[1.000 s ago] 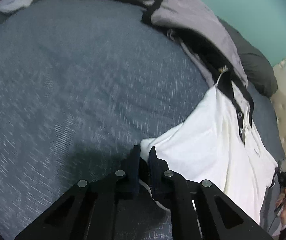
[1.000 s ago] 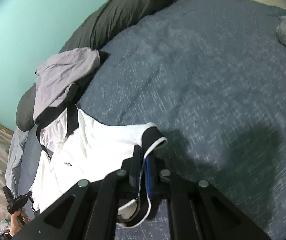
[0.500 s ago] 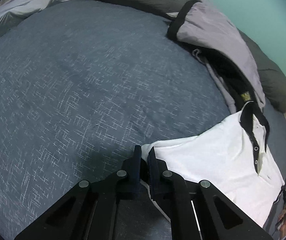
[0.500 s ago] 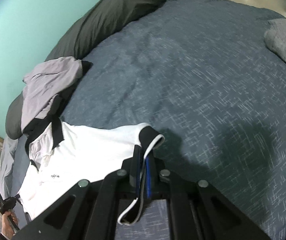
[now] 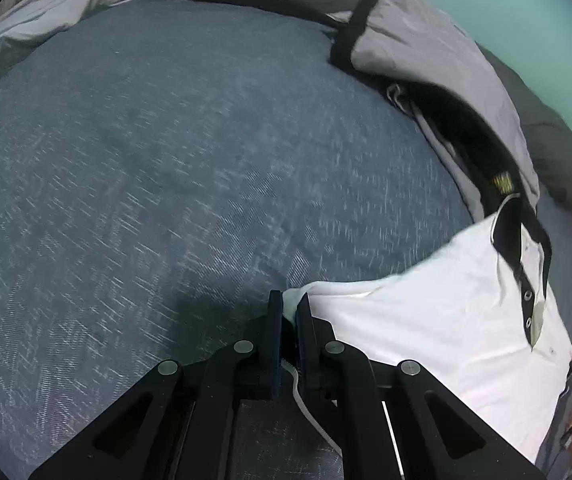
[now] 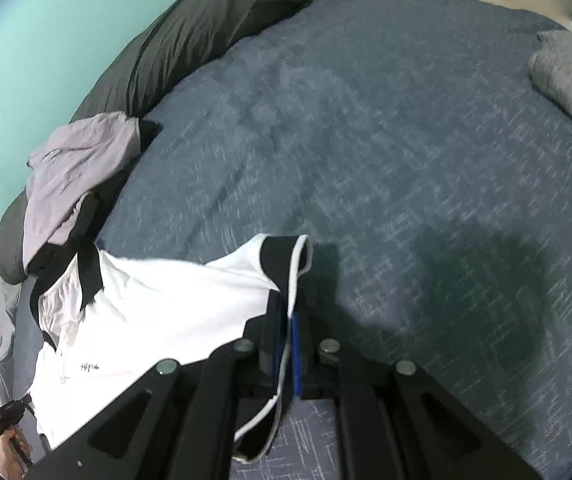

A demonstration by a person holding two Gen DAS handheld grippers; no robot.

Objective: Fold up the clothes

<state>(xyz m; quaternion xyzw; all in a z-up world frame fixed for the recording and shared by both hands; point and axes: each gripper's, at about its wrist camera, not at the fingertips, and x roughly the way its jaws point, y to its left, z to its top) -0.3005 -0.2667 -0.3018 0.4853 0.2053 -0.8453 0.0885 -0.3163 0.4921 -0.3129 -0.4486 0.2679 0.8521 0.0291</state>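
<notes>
- here the big blue bed (image 5: 166, 160) takes up most of both views
- the white shirt (image 5: 426, 320) with a black collar hangs stretched over the bed, its front facing up
- the left claw (image 5: 289, 312) is pinched tight on one white sleeve
- the right claw (image 6: 290, 320) is pinched tight on the sleeve with the black cuff (image 6: 282, 264)
- i think the shirt is being spread out flat; next it should be laid down smooth
- only the right view shows a grey pillow (image 6: 570, 76); only the left shows the shirt buttons (image 5: 528, 308)
</notes>
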